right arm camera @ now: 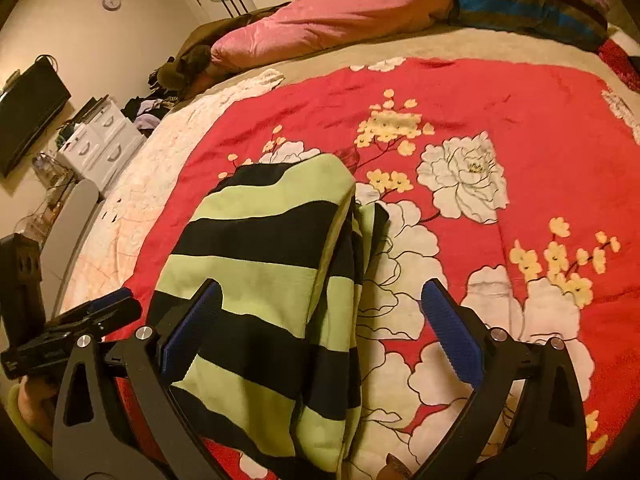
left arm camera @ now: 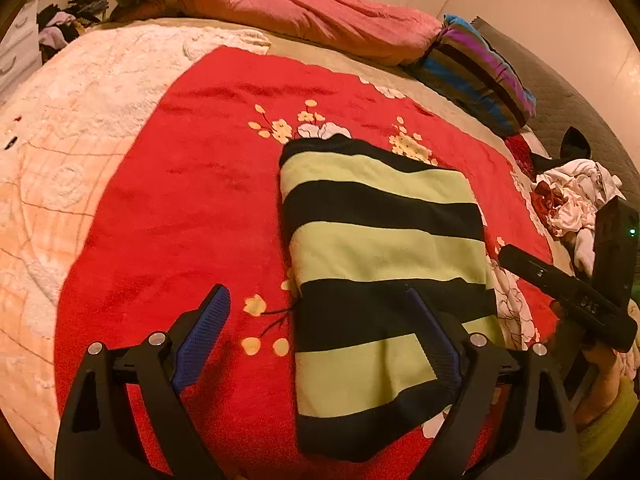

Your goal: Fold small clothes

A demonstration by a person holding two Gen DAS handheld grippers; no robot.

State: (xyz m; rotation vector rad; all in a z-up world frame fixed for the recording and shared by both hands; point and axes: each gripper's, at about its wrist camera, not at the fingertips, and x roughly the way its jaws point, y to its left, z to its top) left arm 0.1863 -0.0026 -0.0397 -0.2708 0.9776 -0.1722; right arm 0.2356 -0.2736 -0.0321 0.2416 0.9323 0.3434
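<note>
- The striped garment point(left arm camera: 384, 248), with black and light green bands, lies folded into a long rectangle on the red blanket with flowers point(left arm camera: 192, 200).
- In the right wrist view the same garment point(right arm camera: 260, 280) shows several layers stacked along its right edge.
- The left gripper point(left arm camera: 320, 336) is wide open and holds nothing. Its right finger is above the near part of the garment, and its left finger is above the bare blanket.
- The right gripper point(right arm camera: 324, 328) is also wide open and empty. Its left finger is above the garment, and its right finger is above the white flowers of the blanket.
- A pink quilt point(left arm camera: 304, 12) lies rolled at the far side of the bed, and a striped pillow point(left arm camera: 480, 68) lies just beside it.
- A pile of light clothes point(left arm camera: 572, 196) lies at the right edge of the bed.
</note>
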